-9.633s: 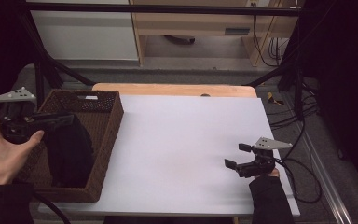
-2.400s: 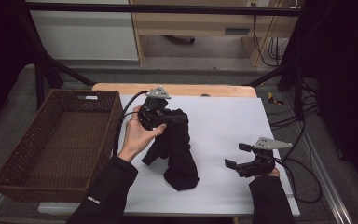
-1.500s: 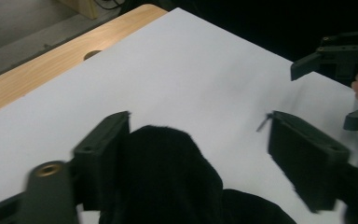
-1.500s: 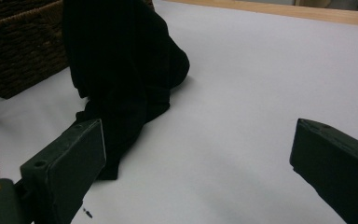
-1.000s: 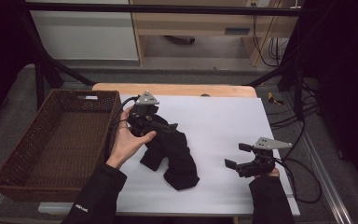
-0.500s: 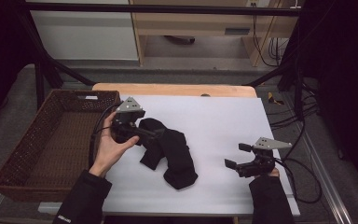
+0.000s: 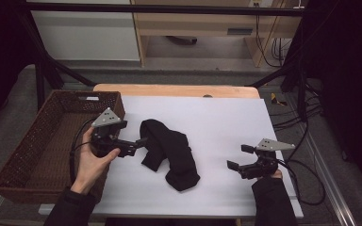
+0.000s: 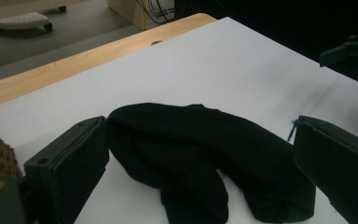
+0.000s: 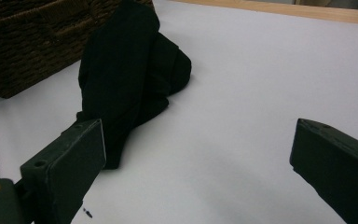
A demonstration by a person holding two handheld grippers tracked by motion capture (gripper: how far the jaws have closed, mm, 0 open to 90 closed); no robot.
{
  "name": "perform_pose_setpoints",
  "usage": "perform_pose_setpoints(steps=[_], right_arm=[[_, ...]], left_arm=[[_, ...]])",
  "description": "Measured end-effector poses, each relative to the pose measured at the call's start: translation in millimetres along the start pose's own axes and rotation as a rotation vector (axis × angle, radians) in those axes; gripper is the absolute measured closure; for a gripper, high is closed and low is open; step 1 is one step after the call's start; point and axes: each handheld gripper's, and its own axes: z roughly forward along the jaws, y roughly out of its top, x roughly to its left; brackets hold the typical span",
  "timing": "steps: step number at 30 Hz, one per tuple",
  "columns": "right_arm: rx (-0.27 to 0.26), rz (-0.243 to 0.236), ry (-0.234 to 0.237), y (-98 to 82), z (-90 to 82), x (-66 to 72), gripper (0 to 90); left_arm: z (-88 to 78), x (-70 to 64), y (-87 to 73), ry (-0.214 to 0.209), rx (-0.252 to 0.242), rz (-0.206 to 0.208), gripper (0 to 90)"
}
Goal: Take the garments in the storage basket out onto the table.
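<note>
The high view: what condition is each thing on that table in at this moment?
Black cloth: crumpled, lying loose on the white table.
Wicker basket: upright, nothing visible inside.
Left gripper: jaws open, beside the cloth's edge.
Right gripper: jaws open, apart from the cloth.

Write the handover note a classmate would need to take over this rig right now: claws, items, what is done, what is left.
Left claw: open, jaws apart at the left edge of the black cloth, not gripping it.
Right claw: open, resting near the table's right side.
Wicker basket: at the table's left, nothing visible inside.
Done: cloth lies crumpled on the table.
Left: probably spreading or folding it, using both claws.
</note>
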Motion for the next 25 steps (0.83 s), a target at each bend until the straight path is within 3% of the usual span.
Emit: perform_pose_setpoints(steps=[11, 14, 25], right_arm=[[0.002, 0.000, -0.002, -0.1, 0.2, -0.2, 3.7], [0.001, -0.001, -0.002, -0.1, 0.0, -0.1, 3.7], [0.002, 0.003, 0.000, -0.4, 0.5, -0.2, 3.7]], left_arm=[[-22.5, 18.0, -29.6, 0.045, -0.042, -0.025, 3.7], [-26.6, 23.0, -40.0, 0.040, -0.051, -0.038, 3.7], [-28.9, 33.9, -60.6, 0.054, -0.024, -0.048, 3.7]])
